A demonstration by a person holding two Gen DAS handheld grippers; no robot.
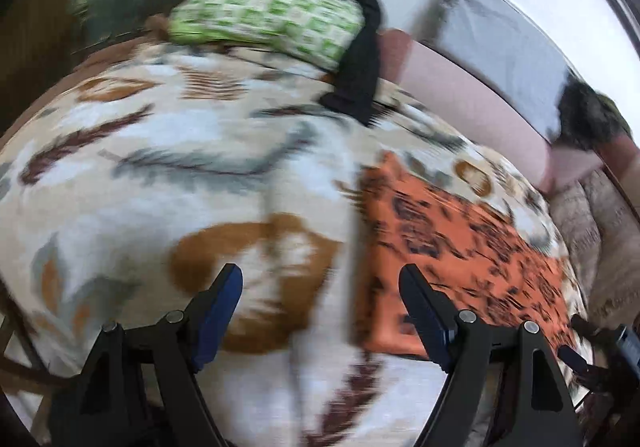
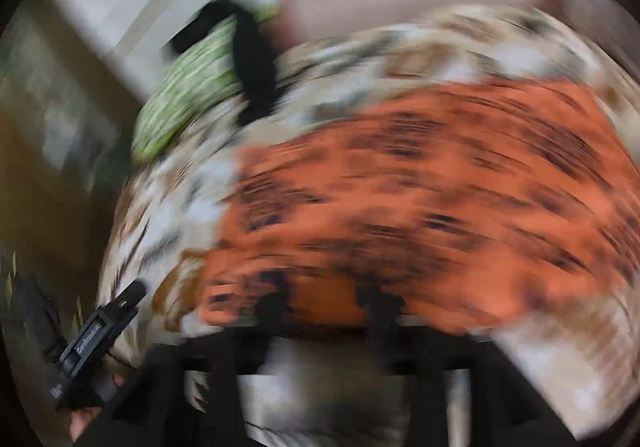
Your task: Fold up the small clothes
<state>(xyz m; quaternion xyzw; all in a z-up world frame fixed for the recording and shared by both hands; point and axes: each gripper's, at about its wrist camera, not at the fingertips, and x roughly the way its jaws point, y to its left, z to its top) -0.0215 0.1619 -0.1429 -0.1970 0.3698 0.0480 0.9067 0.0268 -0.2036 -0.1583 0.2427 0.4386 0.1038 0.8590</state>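
Left wrist view: the orange cloth [image 1: 460,259] with dark marks lies flat on the leafy bedspread [image 1: 160,175], to the right. The left gripper [image 1: 320,279] is spread wide with nothing in it, hanging above the bedspread just left of the cloth. Far off, a green pillow [image 1: 272,17] has a black garment [image 1: 360,63] draped over it. In the very blurry right wrist view, the right gripper [image 2: 328,303] looks released and empty, near the cloth's [image 2: 420,199] close edge.

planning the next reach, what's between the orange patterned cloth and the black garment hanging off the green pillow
Only bare leaf-patterned blanket lies between the orange cloth and the black garment; nothing else sits there. The left wrist view shows it best.
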